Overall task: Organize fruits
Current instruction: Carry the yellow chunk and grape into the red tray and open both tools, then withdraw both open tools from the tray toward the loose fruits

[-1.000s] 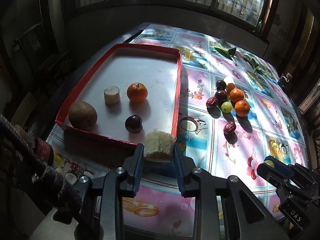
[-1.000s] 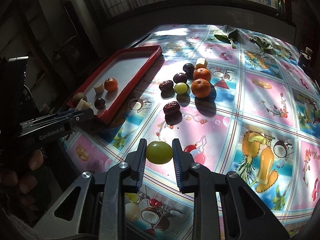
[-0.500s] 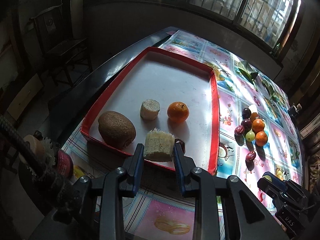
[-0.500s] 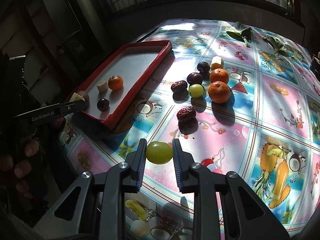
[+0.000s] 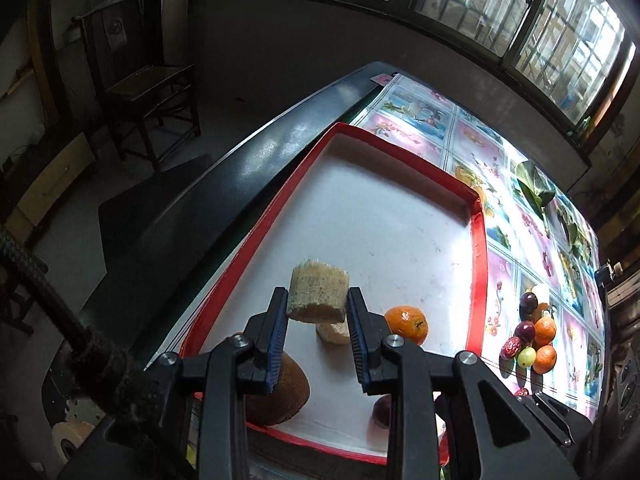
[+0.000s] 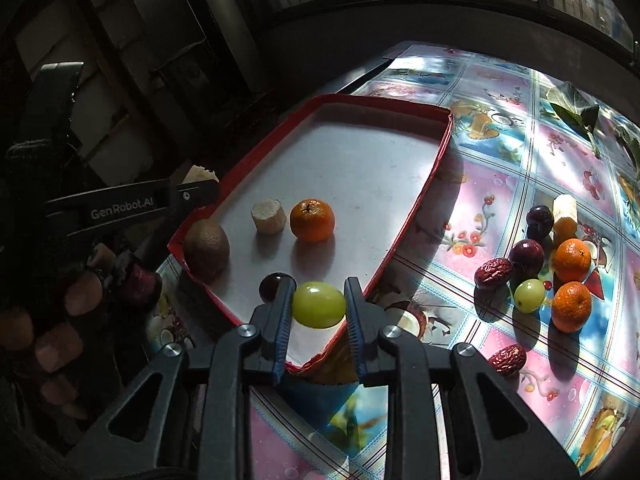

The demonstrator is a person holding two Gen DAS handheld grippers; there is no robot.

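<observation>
1. A pale cut fruit chunk (image 5: pixel 317 295) is clamped between the fingers of the left gripper (image 5: pixel 318 320), above the red tray (image 5: pixel 480 264).
2. A green grape (image 6: pixel 319 305) is pinched in the right gripper (image 6: pixel 319 316), over the tray's near corner.
3. More fruit (image 6: pixel 536 268) is clustered on the table (image 6: pixel 460 208).

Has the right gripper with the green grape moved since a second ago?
Yes. The right gripper, shut on the green grape, moved from over the tablecloth to the red tray's near corner.
</observation>
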